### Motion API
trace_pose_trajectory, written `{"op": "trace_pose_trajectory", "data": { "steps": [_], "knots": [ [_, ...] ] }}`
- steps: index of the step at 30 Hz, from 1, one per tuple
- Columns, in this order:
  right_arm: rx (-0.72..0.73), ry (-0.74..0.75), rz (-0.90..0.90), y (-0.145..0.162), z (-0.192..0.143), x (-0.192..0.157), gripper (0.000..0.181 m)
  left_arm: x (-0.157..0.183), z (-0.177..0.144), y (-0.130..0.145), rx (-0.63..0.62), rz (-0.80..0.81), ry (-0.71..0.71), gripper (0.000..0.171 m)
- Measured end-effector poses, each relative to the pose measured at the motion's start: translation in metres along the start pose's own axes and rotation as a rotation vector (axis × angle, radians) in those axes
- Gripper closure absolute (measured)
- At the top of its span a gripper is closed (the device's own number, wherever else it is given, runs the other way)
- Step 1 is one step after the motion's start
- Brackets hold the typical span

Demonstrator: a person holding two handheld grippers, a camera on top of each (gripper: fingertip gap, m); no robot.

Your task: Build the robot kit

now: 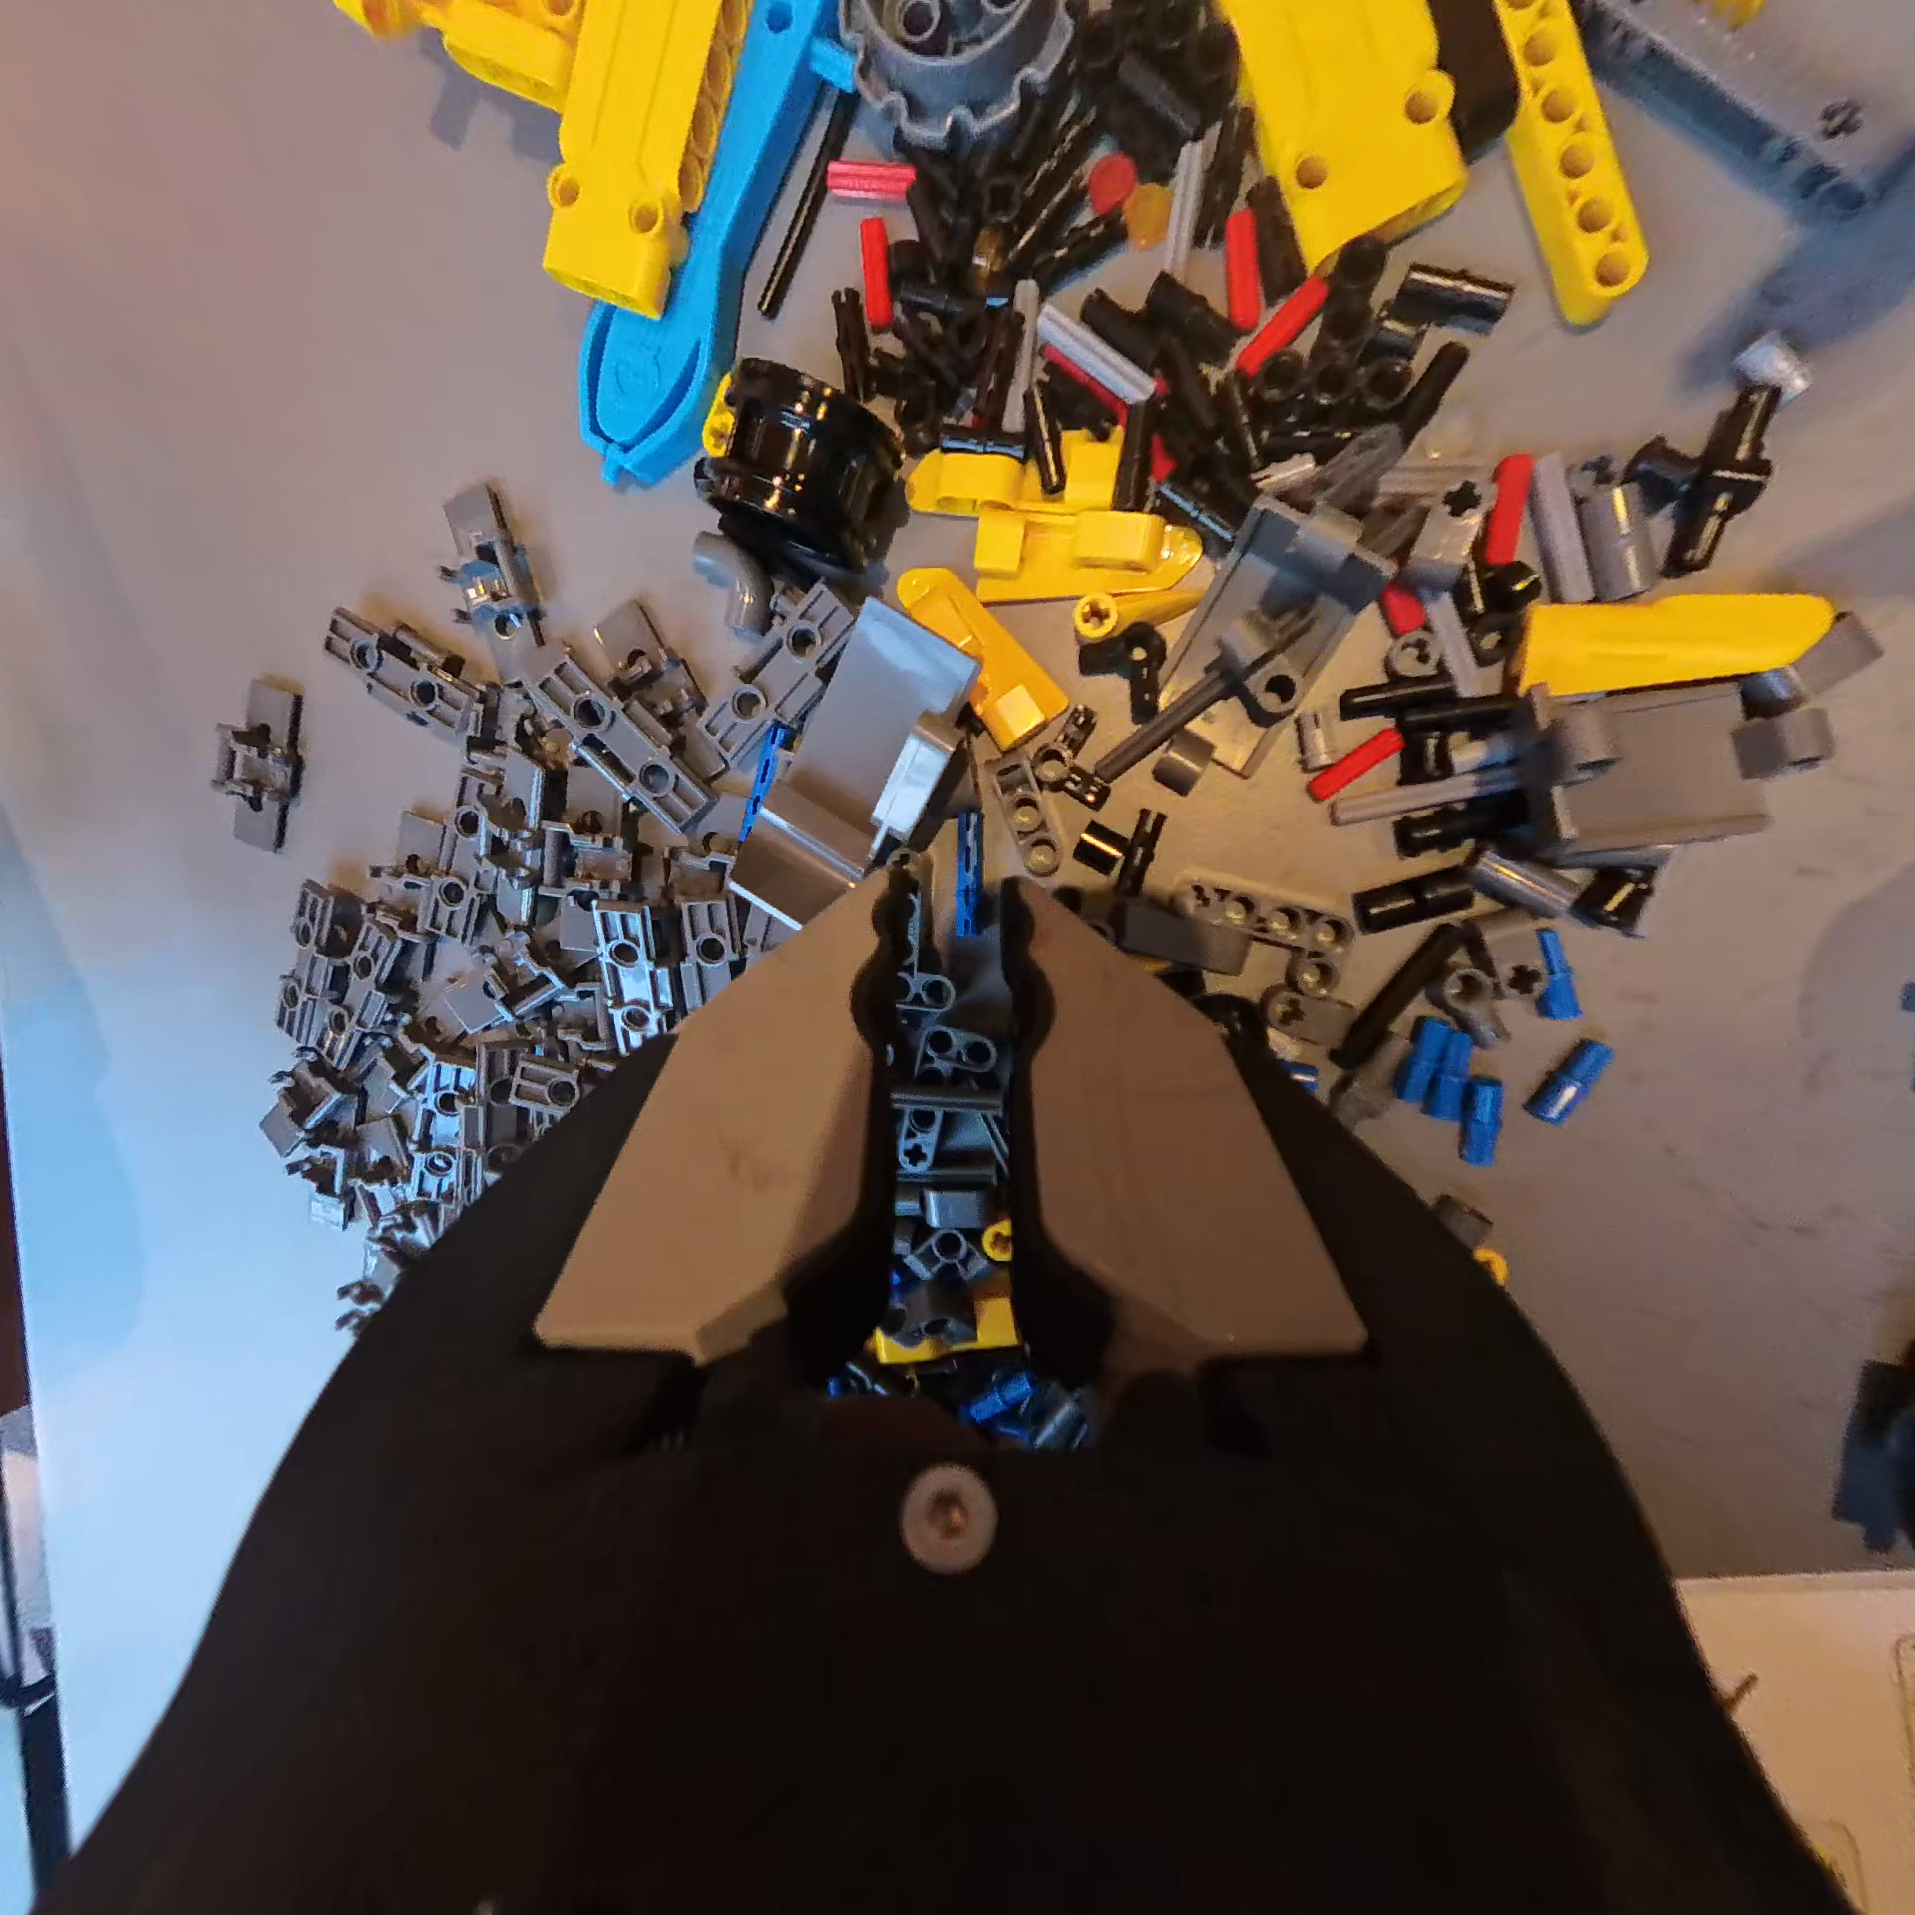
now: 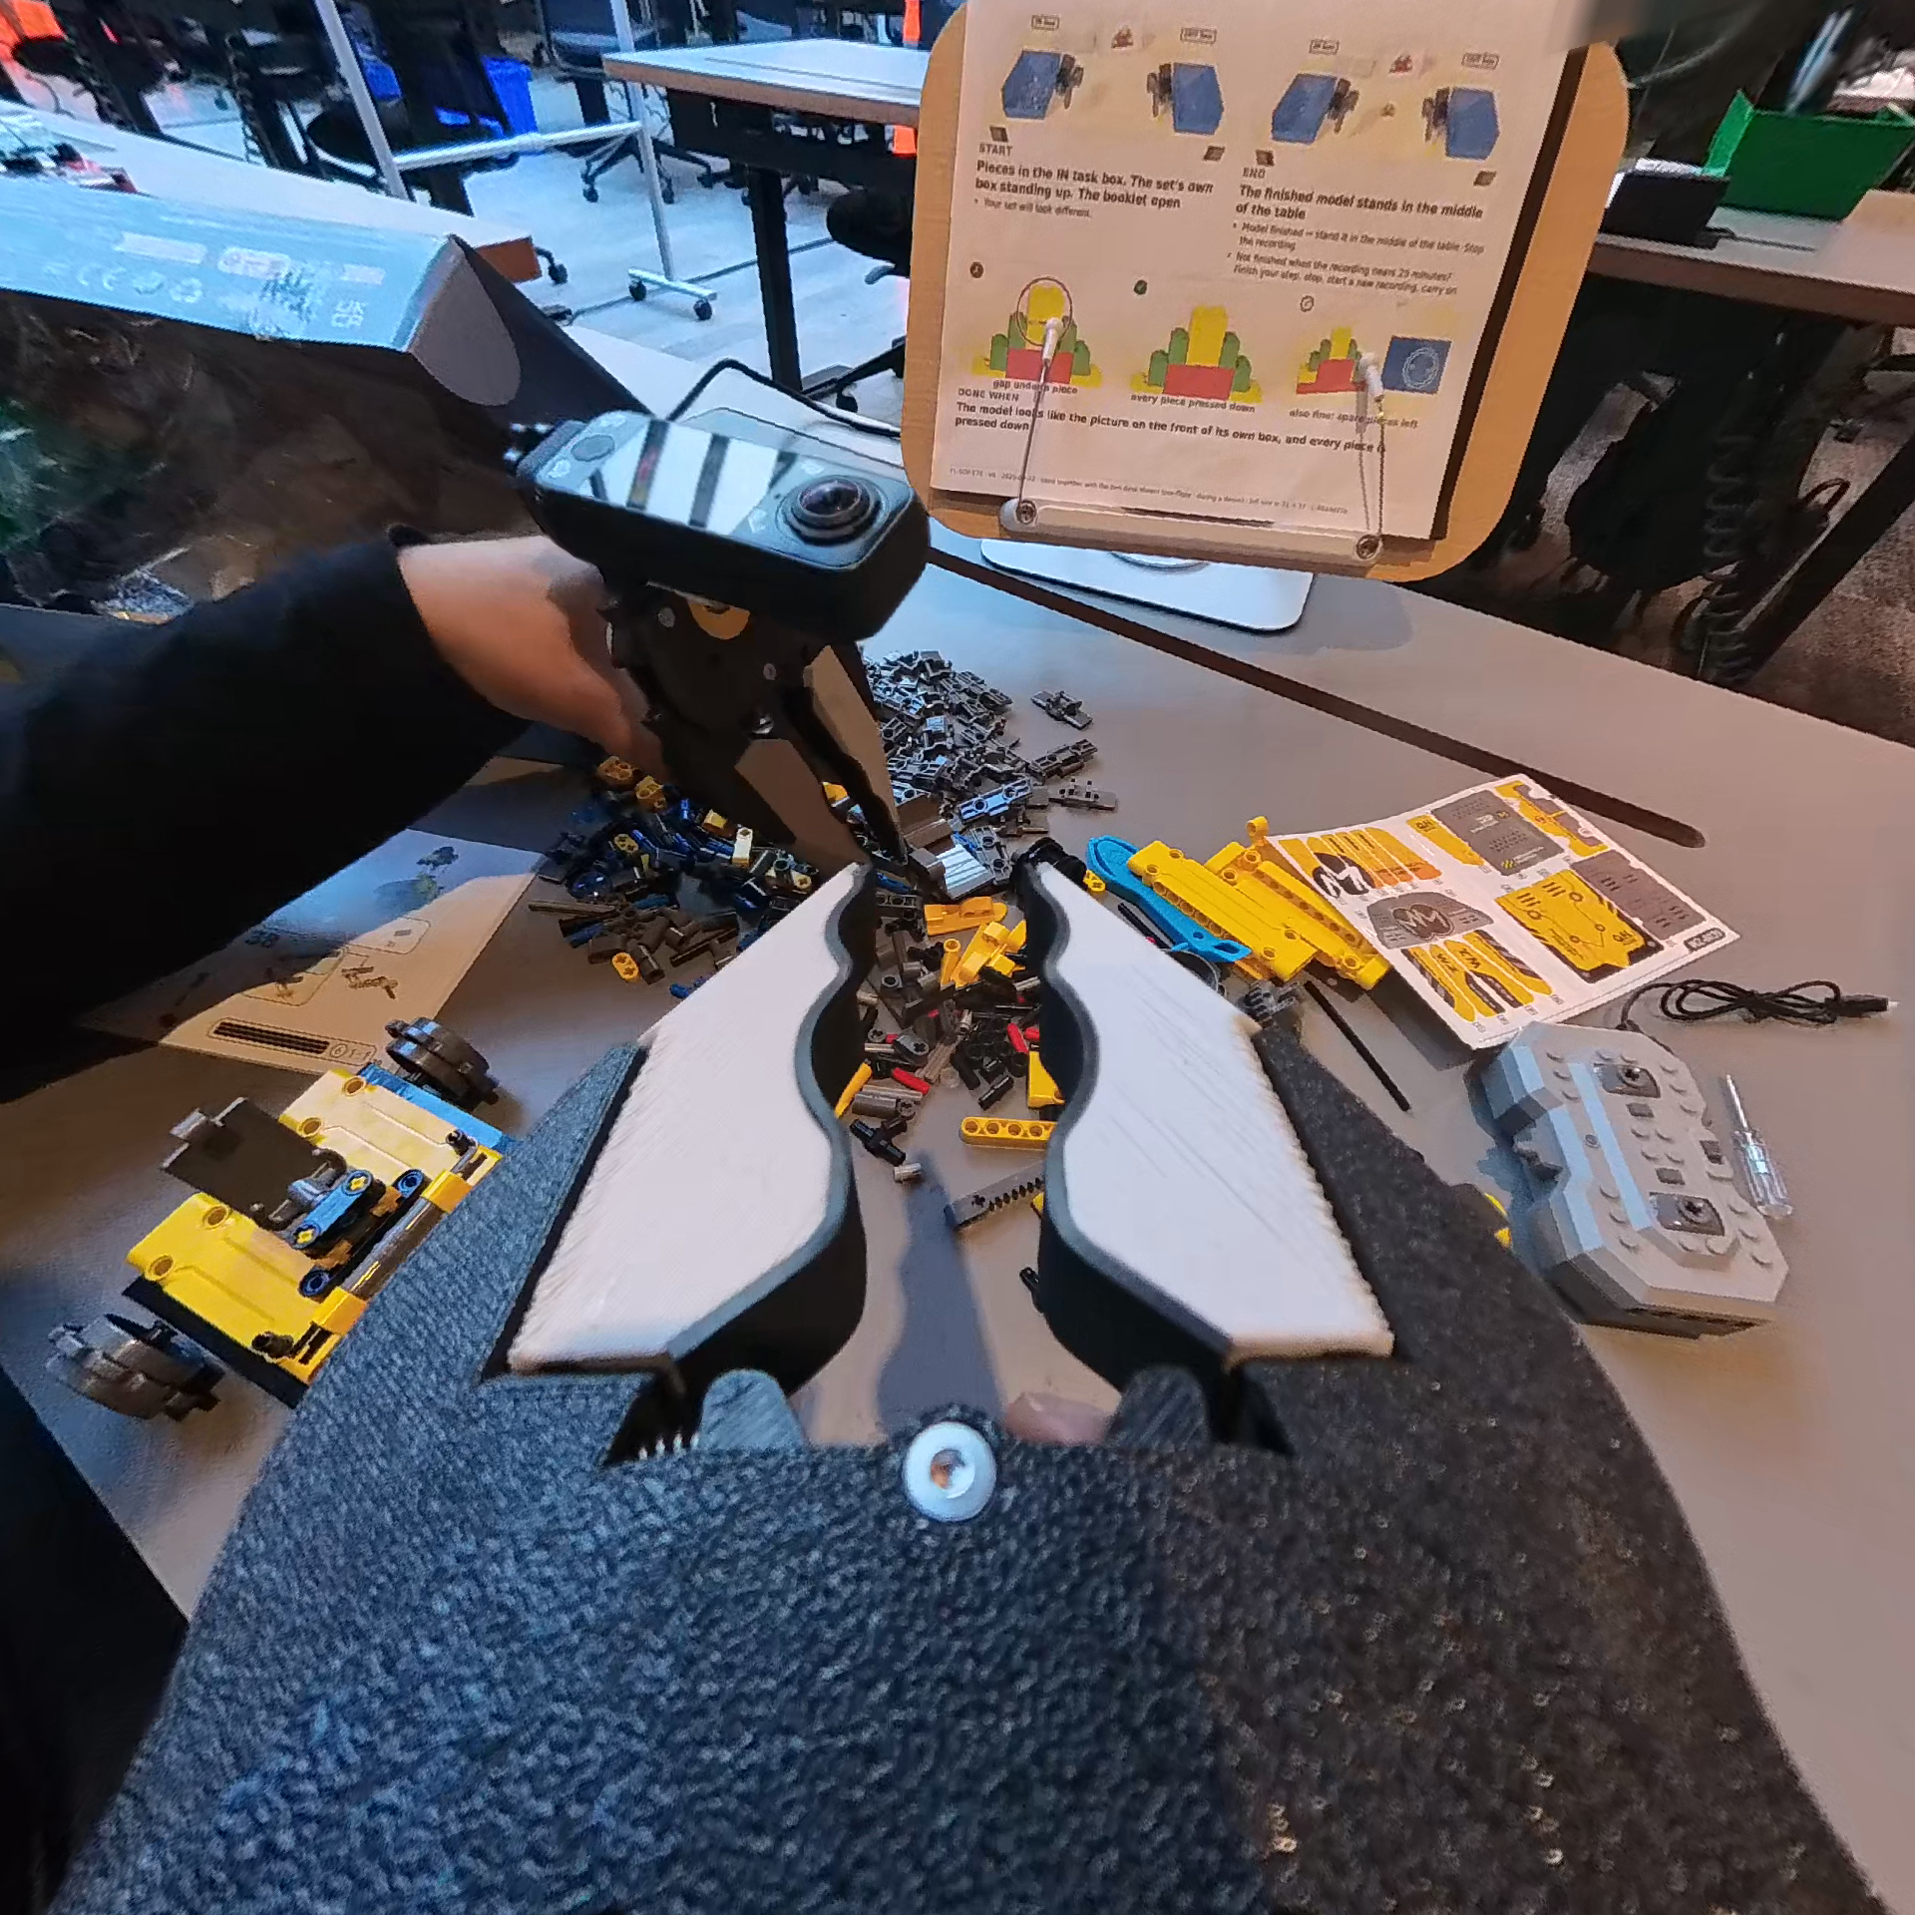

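Note:
My left gripper (image 1: pixel 955 889) points down into a heap of small building pieces. Its jaws stand a narrow gap apart, with nothing clearly gripped. Its tips are beside a light grey panel (image 1: pixel 891 725) and a thin blue piece (image 1: pixel 969 870). Dark grey connectors (image 1: pixel 497 933) lie to the left, black pins (image 1: pixel 1088 342) ahead, blue pins (image 1: pixel 1451 1078) to the right. The left gripper also shows in the right wrist view (image 2: pixel 896 855), held by a hand (image 2: pixel 518 632). My right gripper (image 2: pixel 938 881) is open and empty, hovering above the mixed heap (image 2: pixel 953 1036).
A partly built yellow model (image 2: pixel 301 1223) sits at front left, a grey block unit (image 2: pixel 1627 1181) and a small screwdriver (image 2: pixel 1756 1145) at right. There are also a sticker sheet (image 2: pixel 1492 902), a cable (image 2: pixel 1762 1000), a booklet (image 2: pixel 342 953), a box (image 2: pixel 238 269) and a sheet on a stand (image 2: pixel 1244 259). Yellow panels (image 1: pixel 632 155), a blue tool (image 1: pixel 674 311) and a black wheel (image 1: pixel 798 466) lie beyond the heap. There is about 20 cm between the tips of the two grippers. From my left tips it is roughly 7 cm to the black wheel (image 1: pixel 798 466); from my right, 20 cm.

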State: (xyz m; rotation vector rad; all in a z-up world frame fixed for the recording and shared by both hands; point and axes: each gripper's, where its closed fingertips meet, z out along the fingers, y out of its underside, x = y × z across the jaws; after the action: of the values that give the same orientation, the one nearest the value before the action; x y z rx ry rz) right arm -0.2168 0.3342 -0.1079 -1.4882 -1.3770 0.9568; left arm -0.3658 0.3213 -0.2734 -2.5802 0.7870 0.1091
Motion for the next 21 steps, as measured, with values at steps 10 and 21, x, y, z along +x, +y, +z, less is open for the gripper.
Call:
{"op": "trace_pose_trajectory", "data": {
  "steps": [10, 21],
  "knots": [
    [0.004, 0.001, 0.000, -0.0010, -0.0014, 0.0002, 0.153, 0.0031, -0.0016, 0.0059, 0.012, 0.087, 0.005, 0.157],
    [0.003, 0.002, -0.006, -0.0010, -0.0020, -0.0001, 0.153, 0.0071, -0.0038, -0.0008, 0.055, 0.150, 0.002, 0.155]
  ]
}}
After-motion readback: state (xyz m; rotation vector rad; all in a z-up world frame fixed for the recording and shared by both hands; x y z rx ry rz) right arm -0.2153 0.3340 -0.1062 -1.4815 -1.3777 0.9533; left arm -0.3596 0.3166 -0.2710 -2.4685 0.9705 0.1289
